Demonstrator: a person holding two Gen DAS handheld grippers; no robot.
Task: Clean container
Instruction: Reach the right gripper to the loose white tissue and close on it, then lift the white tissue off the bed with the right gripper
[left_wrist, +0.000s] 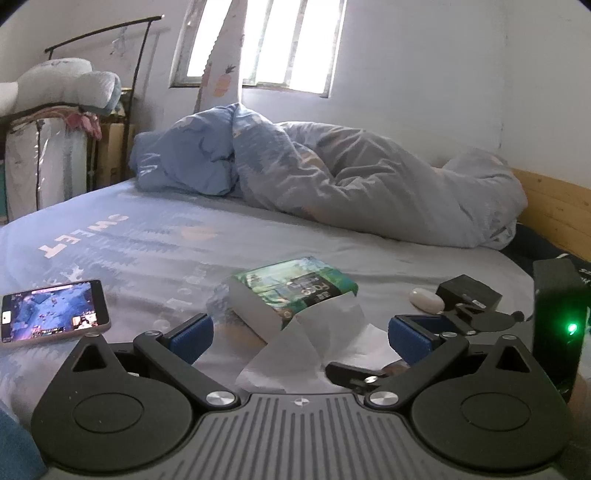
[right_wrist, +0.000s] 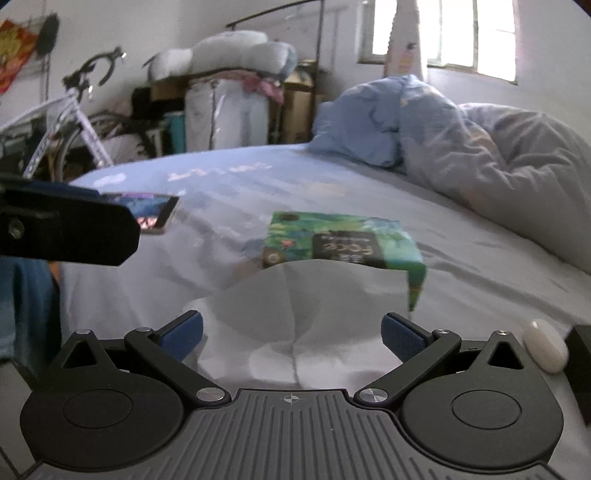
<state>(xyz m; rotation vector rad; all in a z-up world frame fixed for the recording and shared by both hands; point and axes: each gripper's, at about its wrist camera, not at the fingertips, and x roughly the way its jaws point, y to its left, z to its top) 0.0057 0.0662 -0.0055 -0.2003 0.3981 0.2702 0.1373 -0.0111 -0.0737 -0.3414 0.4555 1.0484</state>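
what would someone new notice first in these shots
Probably the green tissue pack mid-bed, a white tissue spilling from it toward both open grippers, left and right. Next, the lit phone at the left, and the crumpled blue-grey duvet under the bright window.

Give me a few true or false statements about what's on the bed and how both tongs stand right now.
1. The left tongs stand open. True.
2. The green tissue pack is clamped by the right tongs. False: they are open, gripping nothing.
3. The smartphone screen is dark. False: it is lit.
4. A white tissue sheet sticks out of the pack. True.
5. The white oval case lies on the bed. True.
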